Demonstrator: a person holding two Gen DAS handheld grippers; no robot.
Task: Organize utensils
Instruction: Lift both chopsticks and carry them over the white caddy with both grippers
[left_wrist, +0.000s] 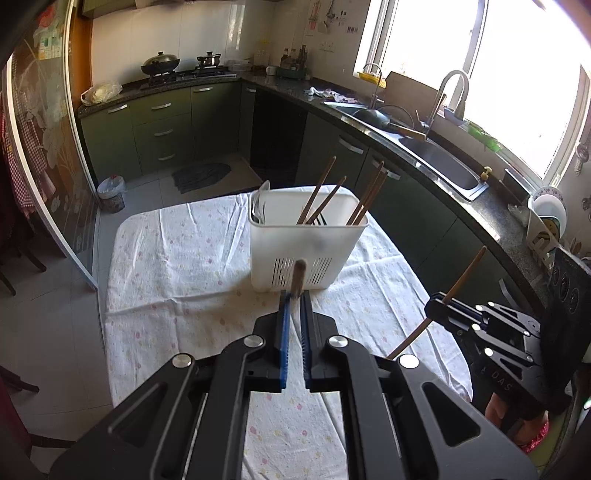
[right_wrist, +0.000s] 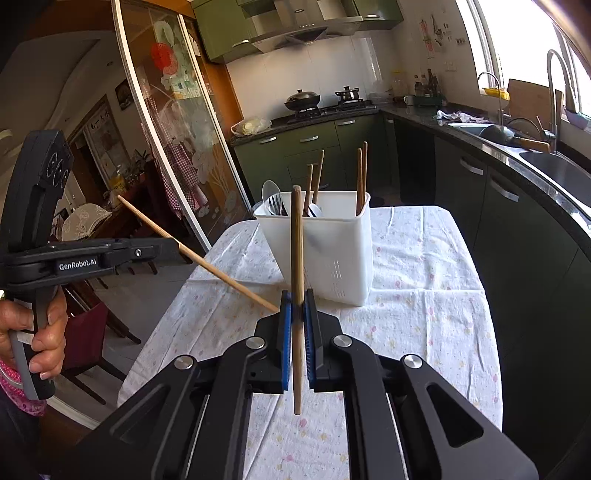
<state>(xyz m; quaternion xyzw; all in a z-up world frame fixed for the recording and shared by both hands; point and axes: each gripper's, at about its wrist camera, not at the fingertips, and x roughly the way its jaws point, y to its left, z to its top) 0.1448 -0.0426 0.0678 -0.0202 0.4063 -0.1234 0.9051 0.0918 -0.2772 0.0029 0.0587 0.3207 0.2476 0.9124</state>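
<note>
Both hand-held grippers, left (left_wrist: 294, 295) and right (right_wrist: 297, 310), each clamped on one chopstick (right_wrist: 296, 258), hover before the white caddy (right_wrist: 325, 243) on the counter (right_wrist: 424, 295); tip each upright, lower into its open top.

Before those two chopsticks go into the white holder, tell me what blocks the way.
Nothing visible: each gripper, left and right, holds a chopstick above bare tablecloth short of the holder; its open top already holds four chopsticks.

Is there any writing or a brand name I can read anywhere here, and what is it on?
"GenRobot.AI": white letters on the side of the left claw.
"DAS": partial letters on the body of the right claw.
Wall papers beside the window, and the glass door's stickers: too small to read.
</note>
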